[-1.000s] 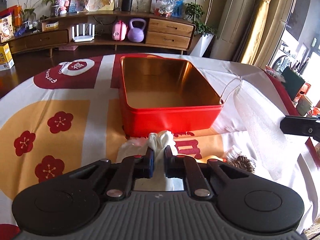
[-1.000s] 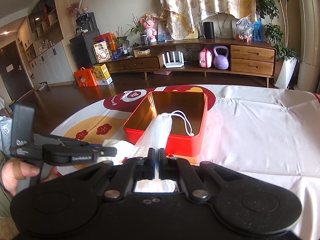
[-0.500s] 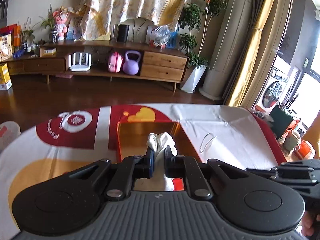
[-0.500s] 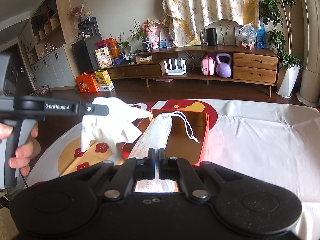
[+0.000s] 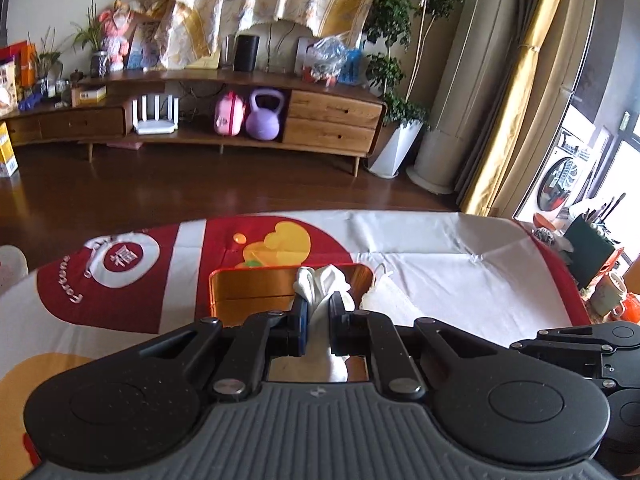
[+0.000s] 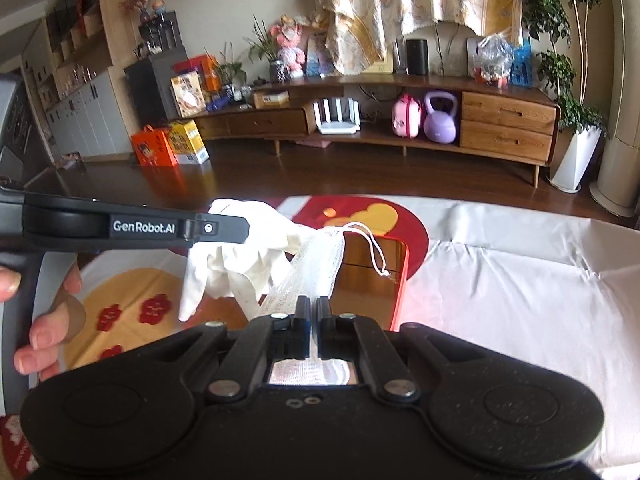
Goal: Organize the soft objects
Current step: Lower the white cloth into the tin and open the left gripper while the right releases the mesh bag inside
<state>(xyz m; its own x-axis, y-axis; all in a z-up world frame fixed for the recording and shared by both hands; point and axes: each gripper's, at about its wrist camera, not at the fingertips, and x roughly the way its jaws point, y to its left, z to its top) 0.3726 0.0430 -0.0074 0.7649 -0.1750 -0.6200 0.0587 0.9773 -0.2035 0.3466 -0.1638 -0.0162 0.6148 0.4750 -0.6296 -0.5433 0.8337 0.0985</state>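
Mid-carry: left gripper (image 5: 318, 322) clenched on a white glove (image 6: 244, 256), right gripper (image 6: 314, 334) pinching a white mesh drawstring pouch (image 6: 320, 264), both lifted, seemingly over the red tin (image 6: 402, 280). Next: lower into the tin, then release.

Our left gripper (image 6: 224, 226) is matte black, lettered "GenRobot.AI" in white beside a silver screw; fingers (image 6: 48, 328) bare-skinned.
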